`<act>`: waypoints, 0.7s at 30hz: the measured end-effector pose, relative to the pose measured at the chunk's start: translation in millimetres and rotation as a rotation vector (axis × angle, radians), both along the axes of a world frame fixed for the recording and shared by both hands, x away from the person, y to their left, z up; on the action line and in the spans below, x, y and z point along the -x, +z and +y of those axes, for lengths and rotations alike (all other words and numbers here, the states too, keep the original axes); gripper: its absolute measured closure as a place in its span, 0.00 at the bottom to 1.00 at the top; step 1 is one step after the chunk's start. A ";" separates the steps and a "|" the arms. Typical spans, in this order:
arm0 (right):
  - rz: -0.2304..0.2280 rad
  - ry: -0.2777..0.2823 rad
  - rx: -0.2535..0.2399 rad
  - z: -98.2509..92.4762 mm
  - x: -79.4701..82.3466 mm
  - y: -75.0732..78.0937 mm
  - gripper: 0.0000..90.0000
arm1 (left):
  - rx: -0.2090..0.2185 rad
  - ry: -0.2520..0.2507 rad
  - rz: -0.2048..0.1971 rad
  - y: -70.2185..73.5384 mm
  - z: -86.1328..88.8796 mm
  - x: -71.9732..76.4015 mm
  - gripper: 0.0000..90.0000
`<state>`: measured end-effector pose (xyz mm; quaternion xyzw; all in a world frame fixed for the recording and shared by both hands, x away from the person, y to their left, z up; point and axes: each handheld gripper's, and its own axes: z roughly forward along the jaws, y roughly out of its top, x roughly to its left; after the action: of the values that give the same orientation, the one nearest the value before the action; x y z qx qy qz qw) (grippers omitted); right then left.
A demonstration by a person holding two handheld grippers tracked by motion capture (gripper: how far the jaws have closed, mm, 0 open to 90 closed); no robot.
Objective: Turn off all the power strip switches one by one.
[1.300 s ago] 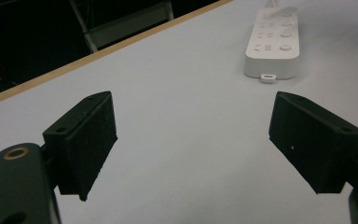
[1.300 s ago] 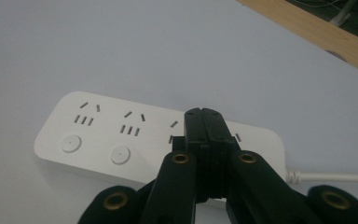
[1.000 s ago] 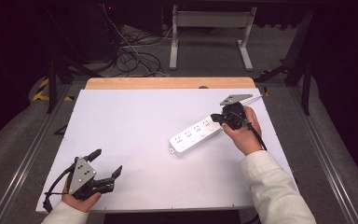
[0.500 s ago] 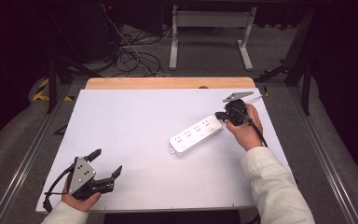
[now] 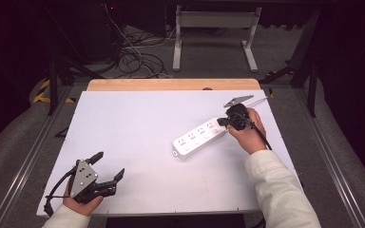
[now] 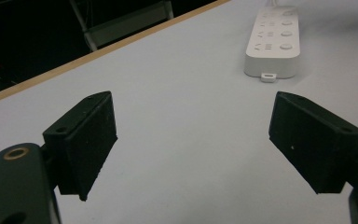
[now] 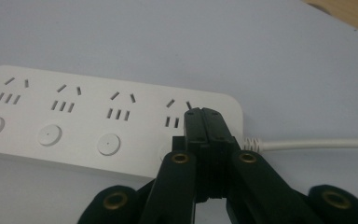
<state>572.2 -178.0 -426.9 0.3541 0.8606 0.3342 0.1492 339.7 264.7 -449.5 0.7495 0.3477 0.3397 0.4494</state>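
Resting on the white tabletop (image 5: 138, 123) right of centre is the white plastic four-socket power strip (image 5: 200, 138), lying at a slant. The right tongs (image 7: 204, 113) sit pressed together, tips over the switch at its cord end, gripping nothing. Down at the near left corner, the left tongs (image 5: 108, 165) spread wide apart, empty.

Power strip (image 7: 74, 121): nothing readable is showing on its face.
Bench (image 5: 138, 128): no print is showing, as far as this blur allows.
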 end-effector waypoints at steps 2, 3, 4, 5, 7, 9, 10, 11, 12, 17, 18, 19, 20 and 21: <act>0.008 0.007 0.006 1.5 -0.1 -1.9 1.00 | 0.000 0.000 0.000 0.0 0.0 0.0 0.17; 0.013 0.013 0.010 2.2 -0.3 -3.0 1.00 | 0.000 0.000 0.000 0.0 0.0 0.1 0.17; 0.014 0.016 0.014 3.2 -0.4 -4.3 1.00 | 0.000 0.000 -0.001 0.0 0.1 0.1 0.17; 0.019 0.020 0.017 3.8 -0.6 -5.2 1.00 | 0.000 0.000 0.000 0.1 0.2 0.1 0.17; 0.028 0.028 0.026 4.7 -0.7 -7.2 1.00 | 0.000 0.000 -0.001 0.1 0.2 0.2 0.17; 0.038 0.030 0.028 6.0 -0.5 -9.6 1.00 | -0.001 0.001 -0.002 0.2 0.3 0.1 0.18; 0.038 0.036 0.031 6.3 -0.6 -10.5 1.00 | -0.001 0.001 -0.002 0.2 0.3 0.1 0.17; 0.043 0.040 0.034 6.6 -0.5 -11.3 1.00 | -0.001 0.001 -0.002 0.2 0.3 0.1 0.17; 0.046 0.040 0.035 7.1 -0.5 -12.0 1.00 | 0.000 0.000 0.000 0.1 0.2 0.2 0.18; 0.059 0.055 0.041 9.6 0.0 -15.3 1.00 | 0.006 0.000 0.002 -0.1 -0.3 0.4 0.18; 0.059 0.050 0.045 10.4 0.4 -16.1 1.00 | 0.006 -0.001 0.002 -0.1 -0.3 0.4 0.17; 0.063 0.055 0.055 11.3 0.8 -17.3 1.00 | 0.007 0.000 0.002 -0.1 -0.4 0.5 0.17; 0.060 0.057 0.057 12.2 1.5 -17.2 1.00 | 0.007 0.000 0.001 -0.1 -0.5 0.5 0.17; 0.065 0.062 0.056 12.4 1.6 -17.2 1.00 | 0.007 -0.001 0.001 -0.1 -0.5 0.5 0.18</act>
<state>570.6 -165.6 -444.1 0.3334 0.8846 0.3031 0.1206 339.2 264.2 -449.6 0.7483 0.3489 0.3377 0.4520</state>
